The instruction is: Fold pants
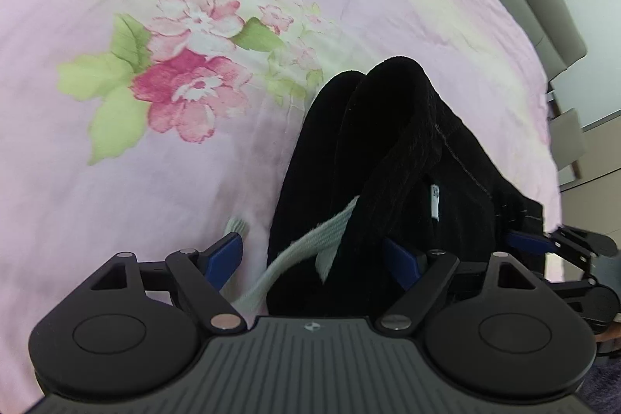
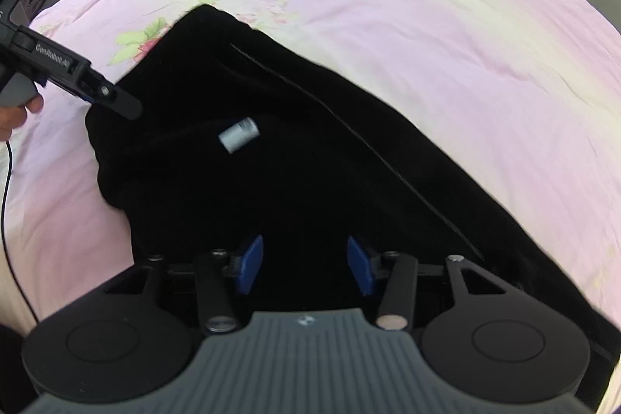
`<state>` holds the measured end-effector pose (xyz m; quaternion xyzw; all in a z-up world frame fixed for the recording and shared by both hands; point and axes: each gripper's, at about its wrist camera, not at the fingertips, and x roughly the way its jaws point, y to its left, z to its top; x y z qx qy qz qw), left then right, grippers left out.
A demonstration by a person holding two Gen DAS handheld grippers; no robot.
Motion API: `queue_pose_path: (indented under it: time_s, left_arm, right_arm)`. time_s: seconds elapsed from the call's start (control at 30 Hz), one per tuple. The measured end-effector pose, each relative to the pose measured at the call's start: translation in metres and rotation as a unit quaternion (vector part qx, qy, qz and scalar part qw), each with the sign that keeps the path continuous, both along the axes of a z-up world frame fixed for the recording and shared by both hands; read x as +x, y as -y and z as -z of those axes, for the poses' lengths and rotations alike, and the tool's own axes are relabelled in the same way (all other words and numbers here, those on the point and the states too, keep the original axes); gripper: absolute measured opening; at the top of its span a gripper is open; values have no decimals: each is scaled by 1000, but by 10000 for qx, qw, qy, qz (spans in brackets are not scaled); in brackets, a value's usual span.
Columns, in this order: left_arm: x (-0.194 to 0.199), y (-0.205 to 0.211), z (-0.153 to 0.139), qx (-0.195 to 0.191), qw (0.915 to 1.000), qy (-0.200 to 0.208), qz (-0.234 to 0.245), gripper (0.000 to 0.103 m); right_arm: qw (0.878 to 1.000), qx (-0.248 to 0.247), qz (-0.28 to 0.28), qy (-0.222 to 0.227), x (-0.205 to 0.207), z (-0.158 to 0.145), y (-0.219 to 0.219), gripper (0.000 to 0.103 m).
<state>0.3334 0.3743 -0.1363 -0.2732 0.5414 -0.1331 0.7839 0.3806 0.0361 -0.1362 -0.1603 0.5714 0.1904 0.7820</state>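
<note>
Two grippers, one pair of pants, one drawstring, one label. Left gripper (image 1: 314,258): jaws spread wide, with the black pants (image 1: 388,161) bunched between the blue pads; no pad is seen pressing the cloth. Right gripper (image 2: 305,264): jaws likewise apart, straddling the pants (image 2: 271,181) without clamping. A white drawstring (image 1: 310,243) crosses the waistband between the left jaws, its frayed end lying on the bedsheet (image 1: 116,161) beside the pants. A white label (image 2: 238,134) shows inside the waist. The pants lie crumpled on the pink floral bedsheet, a seam running lengthwise. One hand (image 2: 15,115) grasps the left gripper's handle.
</note>
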Motion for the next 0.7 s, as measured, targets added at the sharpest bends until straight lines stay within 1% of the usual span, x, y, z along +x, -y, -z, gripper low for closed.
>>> queue_pose_path:
  time_s: [0.07, 0.13, 0.17, 0.23, 0.33, 0.47, 0.57, 0.63, 0.67, 0.7]
  left_arm:
    - [5, 1, 10, -188, 9998, 18, 54, 90]
    - [11, 6, 18, -176, 9997, 72, 143, 89]
    - [14, 9, 21, -189, 9996, 100, 194, 87]
    - [18, 13, 26, -279, 9991, 162, 280, 80]
    - [24, 16, 31, -308, 9987, 176, 379, 78]
    - [28, 10, 38, -512, 9977, 109, 430, 75]
    - [36, 11, 40, -434, 9984, -4, 365, 74]
    - [41, 13, 38, -375, 9987, -88, 327, 71]
    - [42, 13, 37, -364, 9988, -134, 306, 70]
    - [42, 14, 35, -345, 9989, -149, 294, 66]
  right_arm:
    - [9998, -9, -172, 33, 19, 6, -21, 36]
    - [9994, 44, -340, 71, 35, 10, -39, 29]
    - [9989, 27, -460, 115, 43, 12, -48, 28]
    - [9975, -77, -657, 246, 58, 18, -65, 27]
    - [9960, -189, -836, 244, 80, 33, -82, 26]
    - [9965, -275, -784, -53, 102, 63, -90, 26]
    - [9985, -129, -474, -259, 116, 80, -85, 26]
    - [9990, -45, -308, -333, 115, 81, -78, 26]
    - [9990, -52, -321, -318, 111, 78, -76, 26]
    - [9990, -55, -343, -287, 109, 75, -77, 26]
